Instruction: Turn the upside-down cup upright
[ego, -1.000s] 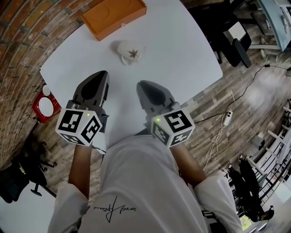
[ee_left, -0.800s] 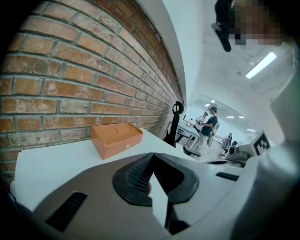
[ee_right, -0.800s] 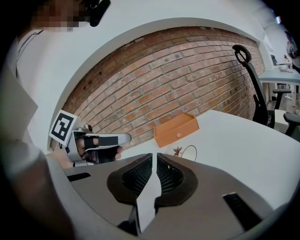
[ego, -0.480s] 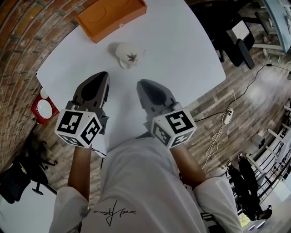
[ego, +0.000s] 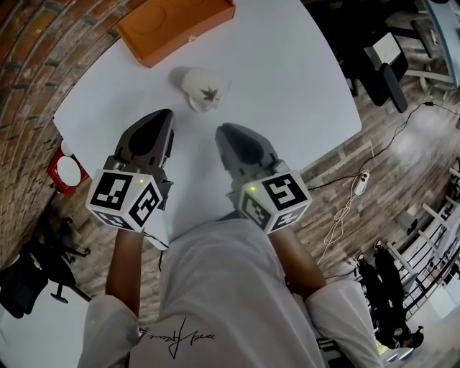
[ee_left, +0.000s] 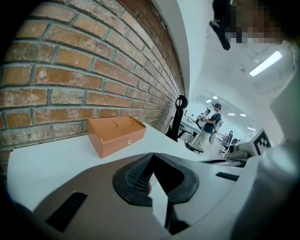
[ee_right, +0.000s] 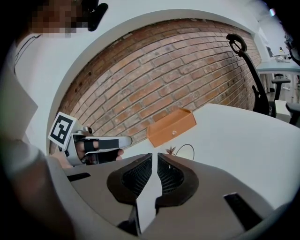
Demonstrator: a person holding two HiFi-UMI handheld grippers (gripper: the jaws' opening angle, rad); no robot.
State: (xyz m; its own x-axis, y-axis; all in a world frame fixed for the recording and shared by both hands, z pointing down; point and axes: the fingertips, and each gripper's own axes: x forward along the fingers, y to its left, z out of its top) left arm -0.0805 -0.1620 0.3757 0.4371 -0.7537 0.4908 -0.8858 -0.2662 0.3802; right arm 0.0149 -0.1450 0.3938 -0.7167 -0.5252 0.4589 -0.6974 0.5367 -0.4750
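Cup (ego: 203, 88) on white table (ego: 287, 86), near orange box (ego: 176, 21), left tongs (ego: 164, 117) and right tongs (ego: 222, 134) both together, empty

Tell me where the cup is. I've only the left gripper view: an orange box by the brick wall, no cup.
Observer: In the head view the white cup sits on the table between the orange box and the left gripper and right gripper.
Operator: Name any other view that catches it.
Observer: The right gripper view shows its leaf print just beyond that gripper.
Operator: Say whether that gripper holds anything.
Observer: Nothing; its fingers sit nearly together, only table between them.
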